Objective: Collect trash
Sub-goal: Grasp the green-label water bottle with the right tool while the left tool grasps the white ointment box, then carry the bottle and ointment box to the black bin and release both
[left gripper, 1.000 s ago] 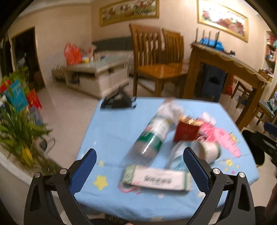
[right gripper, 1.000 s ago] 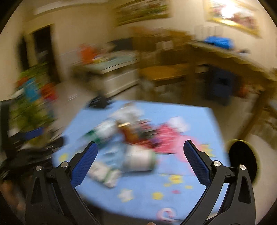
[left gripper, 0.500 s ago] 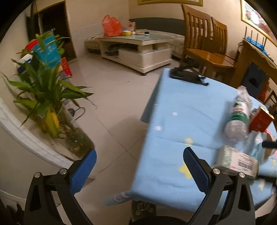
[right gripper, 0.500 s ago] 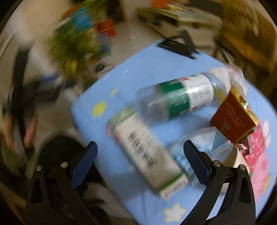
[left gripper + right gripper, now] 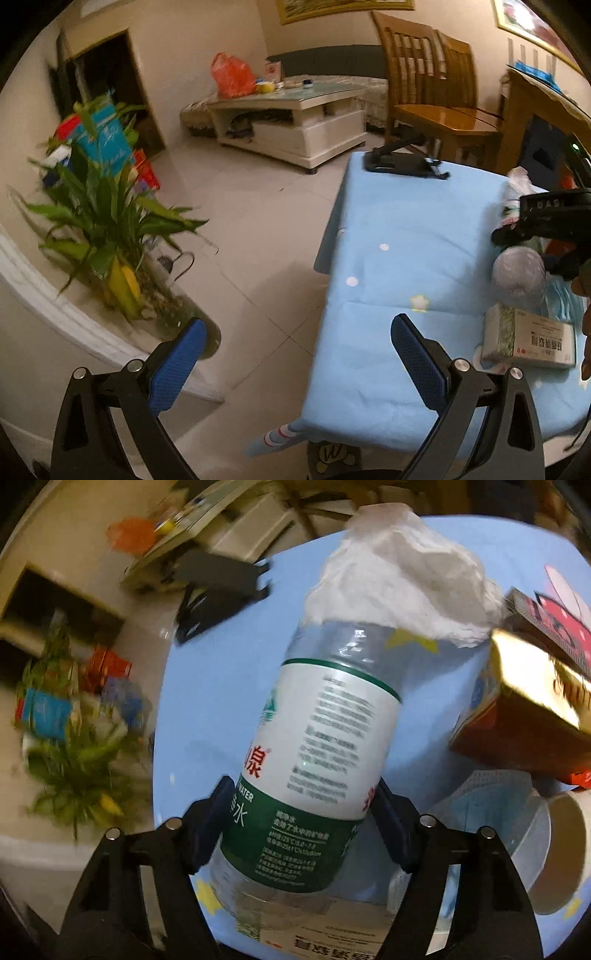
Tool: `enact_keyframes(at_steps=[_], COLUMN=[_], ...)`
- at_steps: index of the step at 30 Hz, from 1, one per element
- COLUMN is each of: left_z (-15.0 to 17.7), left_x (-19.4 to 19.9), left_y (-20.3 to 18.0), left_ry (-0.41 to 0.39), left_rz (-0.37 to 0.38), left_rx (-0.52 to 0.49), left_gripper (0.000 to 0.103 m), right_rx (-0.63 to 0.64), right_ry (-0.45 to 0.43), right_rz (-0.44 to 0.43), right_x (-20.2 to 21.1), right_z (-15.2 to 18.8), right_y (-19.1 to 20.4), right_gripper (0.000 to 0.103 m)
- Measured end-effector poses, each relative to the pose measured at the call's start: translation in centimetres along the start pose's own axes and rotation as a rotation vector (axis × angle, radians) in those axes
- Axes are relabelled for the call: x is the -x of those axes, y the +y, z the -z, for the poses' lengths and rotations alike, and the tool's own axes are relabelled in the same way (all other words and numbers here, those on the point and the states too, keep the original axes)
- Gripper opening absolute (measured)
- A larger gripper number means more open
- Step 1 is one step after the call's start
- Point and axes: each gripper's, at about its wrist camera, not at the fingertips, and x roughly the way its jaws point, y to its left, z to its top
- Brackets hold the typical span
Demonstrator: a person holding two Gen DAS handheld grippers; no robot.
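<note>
A clear plastic water bottle (image 5: 317,738) with a green and white label lies on the blue tablecloth (image 5: 221,686). My right gripper (image 5: 301,819) has its two blue pads on either side of the bottle's lower body, touching it. In the left wrist view the bottle's base (image 5: 519,273) shows under the right gripper's black body (image 5: 546,218). A crumpled white tissue (image 5: 399,568) lies at the bottle's far end. A green and white carton (image 5: 528,339) lies near the front edge. My left gripper (image 5: 295,363) is open and empty, over the table's left edge and the floor.
A red and gold box (image 5: 524,709), a blue face mask (image 5: 495,805) and a paper cup (image 5: 554,849) lie right of the bottle. A black stand (image 5: 402,162) sits at the table's far end. A potted plant (image 5: 107,236), a coffee table (image 5: 291,114) and wooden chairs (image 5: 436,92) surround.
My right gripper dropped to the bottle and closed its pads around it. My left gripper swung left, off the trash pile, toward the table's edge and floor.
</note>
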Motion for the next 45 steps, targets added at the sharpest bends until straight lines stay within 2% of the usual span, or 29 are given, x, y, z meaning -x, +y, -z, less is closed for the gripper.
enact_keyframes(at_steps=[4, 7, 9, 10, 12, 15, 16, 19, 23, 26, 28, 29, 31, 34, 38, 41, 43, 44, 45], left_z=[-0.2, -0.7, -1.0, -1.2, -1.5, -1.7, -1.6, -0.9, 0.2, 0.4, 1.3, 1.9, 3.2, 4.5, 5.2, 5.1, 5.1, 4.8, 4.5], left_x=[0.7, 0.6, 0.6, 0.7, 1.0, 2.2, 2.8, 3.5, 2.9, 1.4, 0.0, -0.8, -2.3, -2.1, -1.7, -1.7, -1.7, -1.7, -1.8], left_y=[-0.7, -1.2, -1.6, -1.9, -2.2, -3.9, -4.9, -8.5, -13.6, -16.6, -18.4, -19.2, -20.2, -19.6, -19.1, -19.7, -19.9, -20.9, -21.4], left_ry=[-0.032, -0.034, -0.030, -0.024, -0.025, -0.072, -0.104, -0.149, -0.156, -0.057, 0.033, 0.062, 0.127, 0.079, 0.072, 0.100, 0.085, 0.081, 0.078], left_rz=[0.050, 0.101, 0.122, 0.144, 0.181, 0.239, 0.292, 0.485, 0.644, 0.777, 0.823, 0.824, 0.796, 0.835, 0.862, 0.844, 0.854, 0.858, 0.861], left_rx=[-0.035, -0.035, -0.035, -0.033, -0.027, -0.071, -0.119, -0.328, -0.693, -0.886, -1.005, -1.049, -1.108, -1.156, -1.192, -1.211, -1.211, -1.200, -1.190], left_gripper=[0.097, 0.097, 0.097, 0.097, 0.097, 0.097, 0.097, 0.097, 0.097, 0.097, 0.097, 0.097, 0.097, 0.098, 0.098, 0.098, 0.097, 0.094, 0.085], right_rx=[-0.006, -0.036, -0.051, -0.069, -0.113, -0.097, -0.094, -0.114, -0.152, -0.200, -0.236, -0.250, -0.277, -0.301, -0.310, -0.319, -0.327, -0.333, -0.337], right_ry=[0.017, 0.040, 0.042, 0.068, 0.102, 0.074, 0.057, -0.024, -0.114, -0.160, -0.192, -0.204, -0.227, -0.241, -0.244, -0.235, -0.231, -0.234, -0.237], right_rz=[-0.152, -0.338, -0.421, -0.522, -0.646, -0.743, -0.762, -0.782, -0.750, -0.743, -0.740, -0.740, -0.744, -0.756, -0.768, -0.783, -0.785, -0.789, -0.785], right_x=[2.3, 5.0, 6.2, 6.5, 7.3, 10.2, 11.2, 14.9, 18.0, 19.0, 19.5, 21.1, 21.4, 21.9, 22.0, 21.4, 21.2, 21.3, 21.3], right_z=[1.6, 1.9, 1.4, 1.1, 1.1, 1.8, 2.0, 2.9, 3.8, 5.0, 6.1, 7.1, 7.6, 7.9, 8.2, 8.3, 8.6, 8.8, 9.0], right_y=[-1.6, -3.5, -4.1, -4.4, -5.2, -6.6, -7.3, -11.1, -16.0, -18.8, -20.8, -22.4, -24.3, -26.0, -26.9, -27.2, -27.5, -27.7, -27.9], right_gripper=[0.069, 0.069, 0.069, 0.069, 0.069, 0.069, 0.069, 0.069, 0.069, 0.069, 0.069, 0.069, 0.069, 0.069, 0.070, 0.070, 0.070, 0.070, 0.070])
